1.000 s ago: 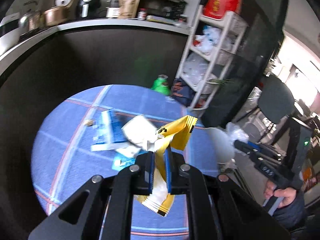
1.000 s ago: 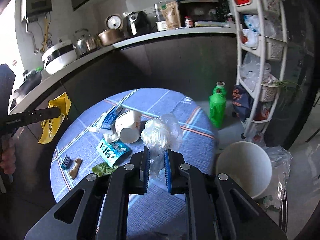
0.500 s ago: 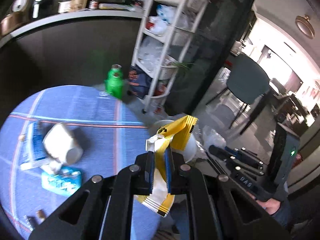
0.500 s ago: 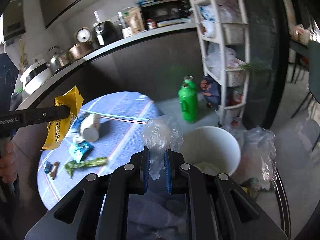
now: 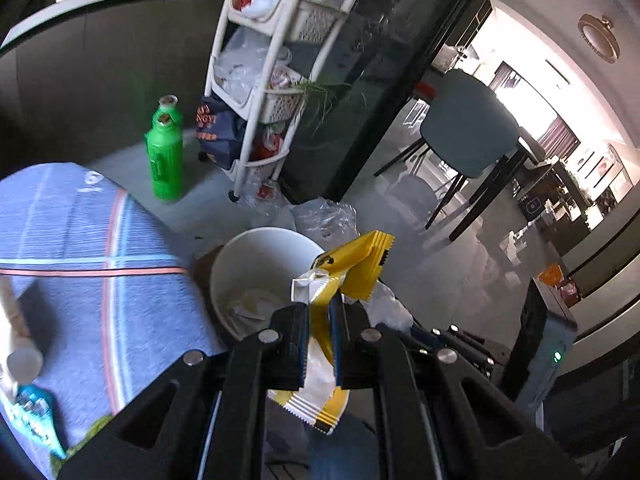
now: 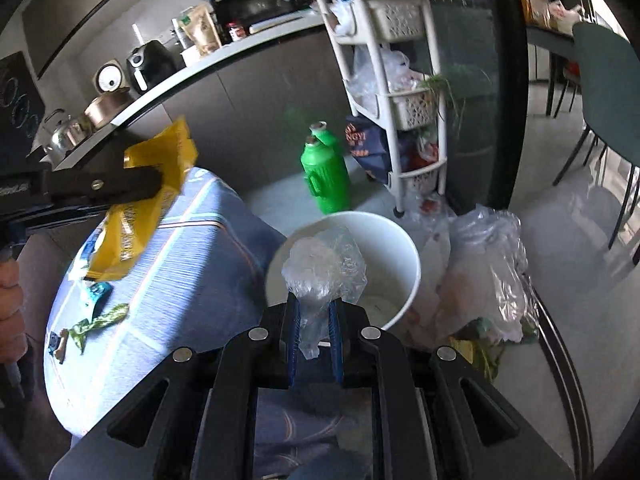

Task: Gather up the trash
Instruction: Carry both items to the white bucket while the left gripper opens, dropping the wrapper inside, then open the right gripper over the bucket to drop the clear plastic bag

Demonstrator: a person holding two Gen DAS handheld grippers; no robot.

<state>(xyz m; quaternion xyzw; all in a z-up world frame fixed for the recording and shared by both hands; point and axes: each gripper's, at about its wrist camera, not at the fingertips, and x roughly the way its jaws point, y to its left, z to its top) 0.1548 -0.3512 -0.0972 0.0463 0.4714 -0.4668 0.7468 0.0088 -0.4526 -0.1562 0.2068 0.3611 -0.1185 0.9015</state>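
The left gripper point(image 5: 319, 344) pinched a yellow snack wrapper point(image 5: 352, 264), its crumpled top hanging over the near rim of the white bin point(image 5: 240, 256). The right gripper point(image 6: 313, 334) was clamped on a wad of clear plastic point(image 6: 324, 268), held above the bin's mouth point(image 6: 404, 240). The bin stood on the floor just beside the edge of the round table with its blue striped cloth point(image 6: 180, 264). A slumped clear bag point(image 6: 484, 272) lay against the bin's far side, while a green bottle point(image 6: 326, 178) and a white shelf cart point(image 6: 400, 92) stood behind it. Open grey floor stretched toward the teal chair point(image 5: 468, 136). A green wrapper point(image 6: 100, 320) and a blue packet point(image 6: 96, 292) lay on the cloth.
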